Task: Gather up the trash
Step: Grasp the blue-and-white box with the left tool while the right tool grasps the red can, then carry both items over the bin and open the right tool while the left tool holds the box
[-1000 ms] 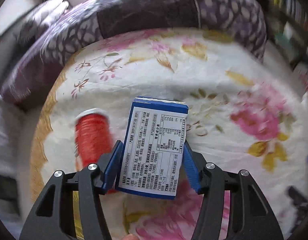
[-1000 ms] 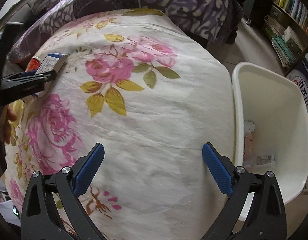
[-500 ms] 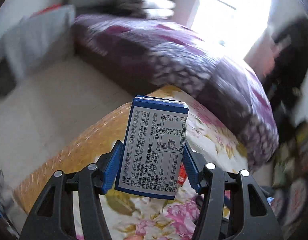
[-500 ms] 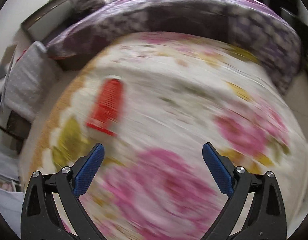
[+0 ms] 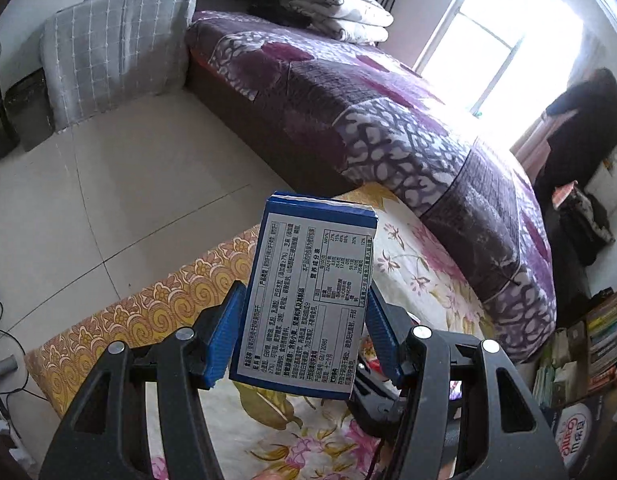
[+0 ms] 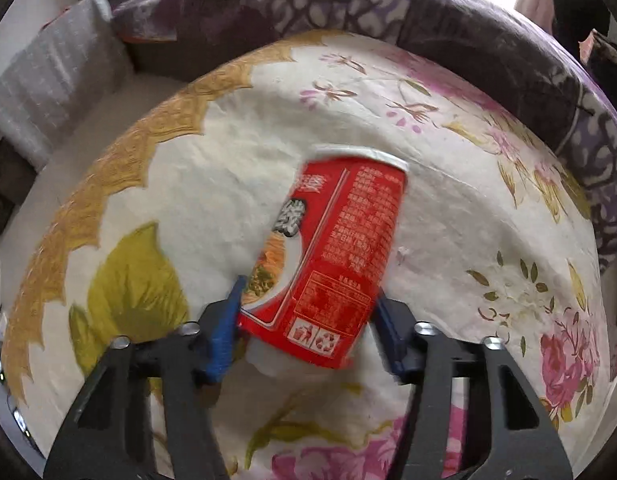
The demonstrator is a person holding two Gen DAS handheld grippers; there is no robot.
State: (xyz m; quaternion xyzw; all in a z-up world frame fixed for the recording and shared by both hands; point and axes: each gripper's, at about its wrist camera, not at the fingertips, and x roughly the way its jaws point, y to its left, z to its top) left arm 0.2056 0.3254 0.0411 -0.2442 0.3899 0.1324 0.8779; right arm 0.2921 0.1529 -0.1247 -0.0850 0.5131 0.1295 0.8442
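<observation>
Right wrist: gripper (image 6: 304, 330) closing around can (image 6: 332, 256).

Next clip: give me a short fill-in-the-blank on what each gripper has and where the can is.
1. The left gripper is shut on a blue and white ____.
2. The right gripper is closing around a red ____.
3. That red thing lies on a cloth printed with ____.

Missing words: box; can; flowers.

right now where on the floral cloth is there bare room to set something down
Bare floral cloth lies left of the red printed can, toward the gold border, and right of it toward the pink rose. Crowded only at centre, where the right gripper is closing around the can.
</observation>
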